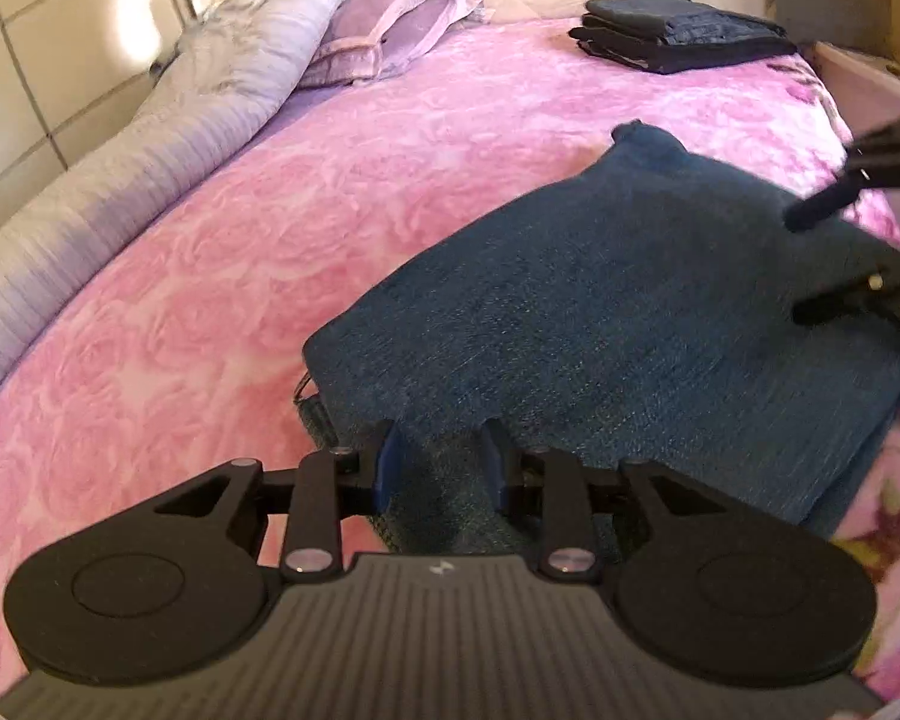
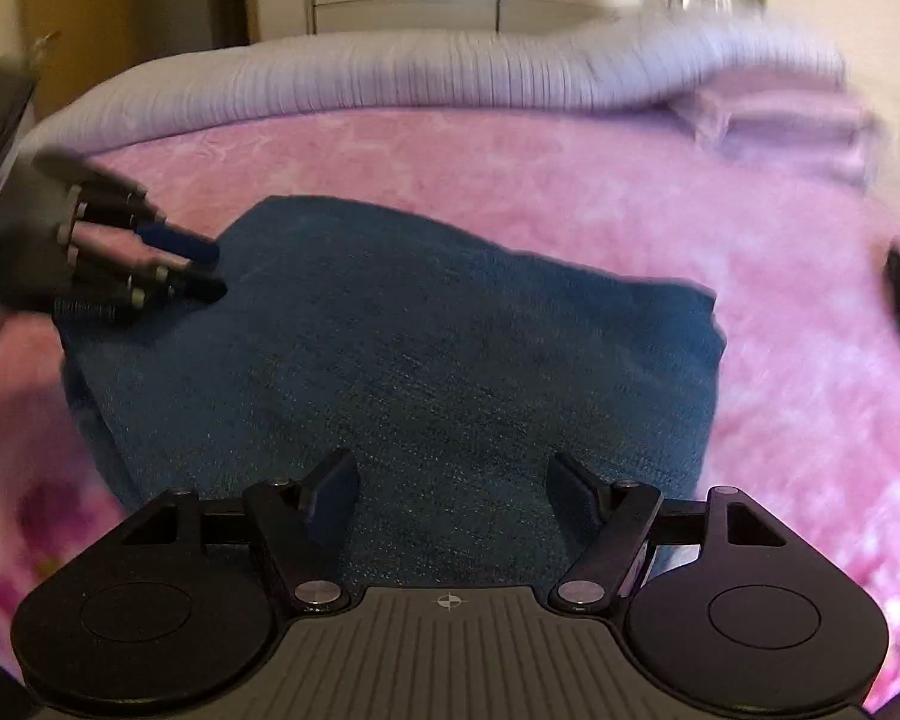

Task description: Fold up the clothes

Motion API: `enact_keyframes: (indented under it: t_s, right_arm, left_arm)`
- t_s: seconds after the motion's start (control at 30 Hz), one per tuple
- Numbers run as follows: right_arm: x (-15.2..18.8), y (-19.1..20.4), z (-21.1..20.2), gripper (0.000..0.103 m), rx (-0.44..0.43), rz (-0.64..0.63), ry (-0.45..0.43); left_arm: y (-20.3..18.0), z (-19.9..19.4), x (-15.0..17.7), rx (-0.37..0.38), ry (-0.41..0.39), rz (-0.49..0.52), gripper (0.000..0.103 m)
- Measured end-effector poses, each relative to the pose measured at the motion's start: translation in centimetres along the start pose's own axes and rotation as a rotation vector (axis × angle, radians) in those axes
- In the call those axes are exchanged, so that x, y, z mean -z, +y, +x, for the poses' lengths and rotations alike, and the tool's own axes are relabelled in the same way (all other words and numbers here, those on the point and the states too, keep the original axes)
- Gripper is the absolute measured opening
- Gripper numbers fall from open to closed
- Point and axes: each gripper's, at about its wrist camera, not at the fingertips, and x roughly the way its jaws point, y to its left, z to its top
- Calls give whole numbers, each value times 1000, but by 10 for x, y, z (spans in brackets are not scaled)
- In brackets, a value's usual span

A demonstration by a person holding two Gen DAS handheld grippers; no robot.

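A folded pair of blue jeans (image 1: 624, 300) lies on the pink bed cover; it also fills the middle of the right wrist view (image 2: 402, 348). My left gripper (image 1: 441, 468) is open, its blue pads (image 1: 386, 462) spread just over the near edge of the jeans, holding nothing. It shows in the right wrist view (image 2: 207, 270) at the jeans' left corner. My right gripper (image 2: 453, 492) is open and empty above the jeans' near edge. It shows in the left wrist view (image 1: 801, 267) over the jeans' right side.
A stack of folded dark clothes (image 1: 678, 30) sits at the far end of the bed. A lilac pillow (image 1: 390, 24) and a rolled pale quilt (image 1: 168, 138) lie along the far side. The pink floral cover (image 1: 270, 228) spreads around. A tiled wall is on the left.
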Motion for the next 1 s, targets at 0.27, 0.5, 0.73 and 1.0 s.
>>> enact_keyframes:
  t_s: [0.27, 0.5, 0.73, 1.0]
  right_arm:
    - [24, 41, -61, 73, -1, -76, -78]
    - [38, 53, -76, 73, 52, -146, -48]
    - [40, 55, -63, 72, 114, -272, 14]
    - [21, 19, -68, 71, 85, -95, -33]
  left_arm:
    - [-13, -58, 37, 5, -74, 51, 27]
    - [-28, -83, 29, -18, -146, 96, 26]
    - [-74, -71, 41, -33, -109, 382, 35]
    - [-58, -70, 37, -7, -108, 299, 39]
